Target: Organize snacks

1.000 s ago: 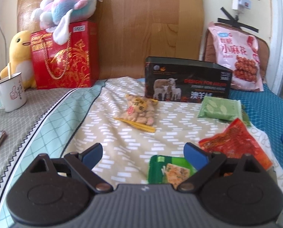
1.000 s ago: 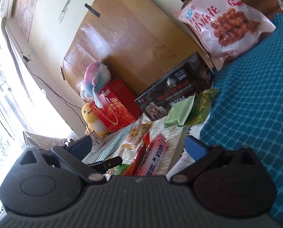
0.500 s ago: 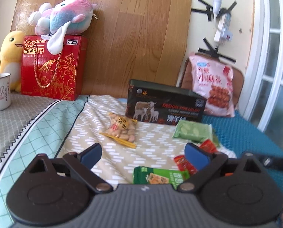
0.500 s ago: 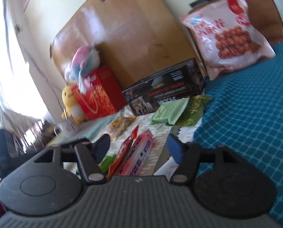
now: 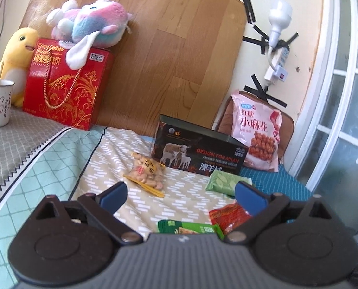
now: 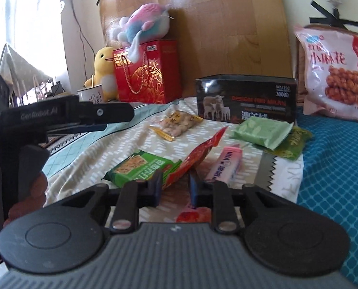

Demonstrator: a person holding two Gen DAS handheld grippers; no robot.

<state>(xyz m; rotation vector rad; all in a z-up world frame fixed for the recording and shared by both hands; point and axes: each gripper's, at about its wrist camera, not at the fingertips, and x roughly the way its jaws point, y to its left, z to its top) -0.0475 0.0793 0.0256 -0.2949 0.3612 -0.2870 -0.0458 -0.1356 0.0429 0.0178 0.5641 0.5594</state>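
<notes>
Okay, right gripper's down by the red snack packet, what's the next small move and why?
Probably finish closing, then lift. The right gripper is closing with the red snack packet between its fingers, and the dark open box stands behind as a likely drop spot. The left gripper is open and empty.

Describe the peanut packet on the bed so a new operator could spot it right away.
Start at the black box with the sheep picture standing on the patterned bedspread. Just to its left in the right wrist view lies the peanut packet, apart from the other snacks. It is the only clear packet, showing pale nuts, with a yellow label and yellow edge.
</notes>
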